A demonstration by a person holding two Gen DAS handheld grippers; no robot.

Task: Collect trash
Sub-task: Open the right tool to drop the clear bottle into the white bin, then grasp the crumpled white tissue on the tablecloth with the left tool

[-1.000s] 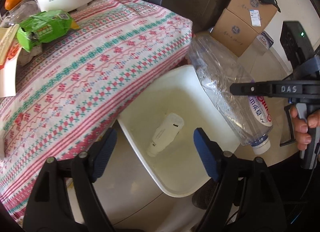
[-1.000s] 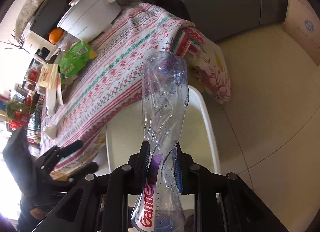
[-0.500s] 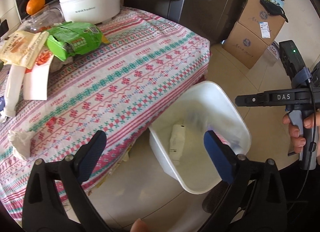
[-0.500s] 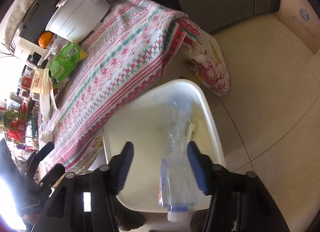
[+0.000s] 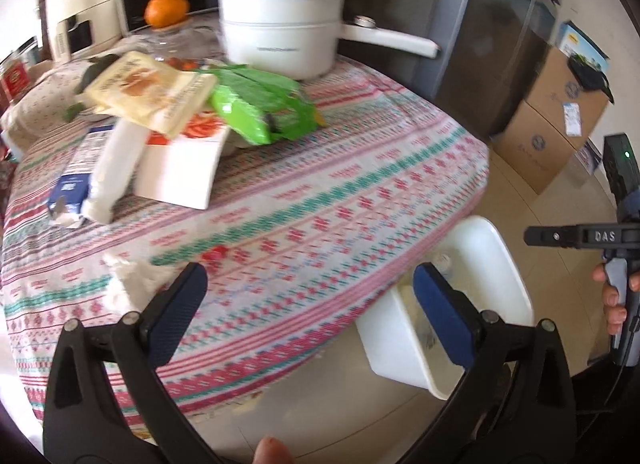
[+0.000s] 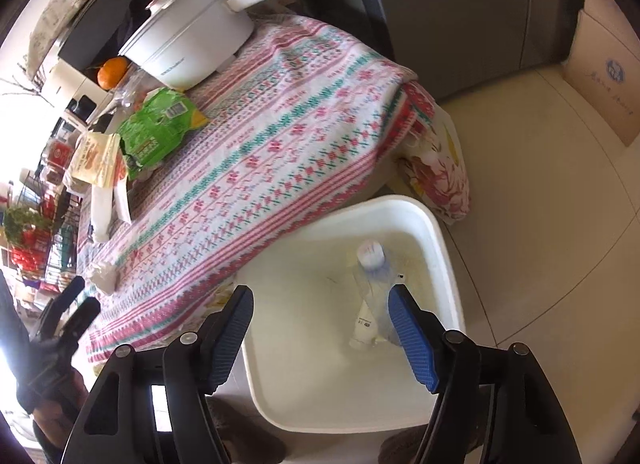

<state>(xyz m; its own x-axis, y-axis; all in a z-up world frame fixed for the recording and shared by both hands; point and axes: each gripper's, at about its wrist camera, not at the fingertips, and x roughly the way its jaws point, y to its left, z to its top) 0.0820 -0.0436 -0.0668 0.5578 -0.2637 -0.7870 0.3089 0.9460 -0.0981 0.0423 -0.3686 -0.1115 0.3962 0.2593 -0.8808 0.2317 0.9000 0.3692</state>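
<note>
Nearest you, your left gripper (image 5: 310, 306) hangs over the near edge of the tabletop (image 5: 340, 200) with its jaws opening wide and nothing between them. Just beyond its left finger lies a crumpled tissue (image 5: 130, 280): very light and soft, so it should squash flat under the pads; pinch it across the middle of the wad.

To the right, on the floor, stands the white bin (image 6: 444, 248). Your right gripper (image 6: 320, 334) hovers above it, jaws opening, empty. Inside the bin a clear bottle (image 6: 372, 276) with a white cap leans over a small white bottle (image 6: 366, 324); both look delivered.

Farther across the tabletop, at the left, lies a heap of wrappers:
- a long white packet (image 5: 116, 168) and a blue carton (image 5: 76, 184), light and likely crushable
- a white box (image 5: 180, 172), stiffer, best taken by an edge
- a beige pouch (image 5: 152, 96) and a green bag (image 5: 260, 108), thin and probably slippery; grip a folded rim

Farthest away sit a white pot (image 5: 280, 36) and an orange (image 5: 166, 10), probably not trash.
</note>
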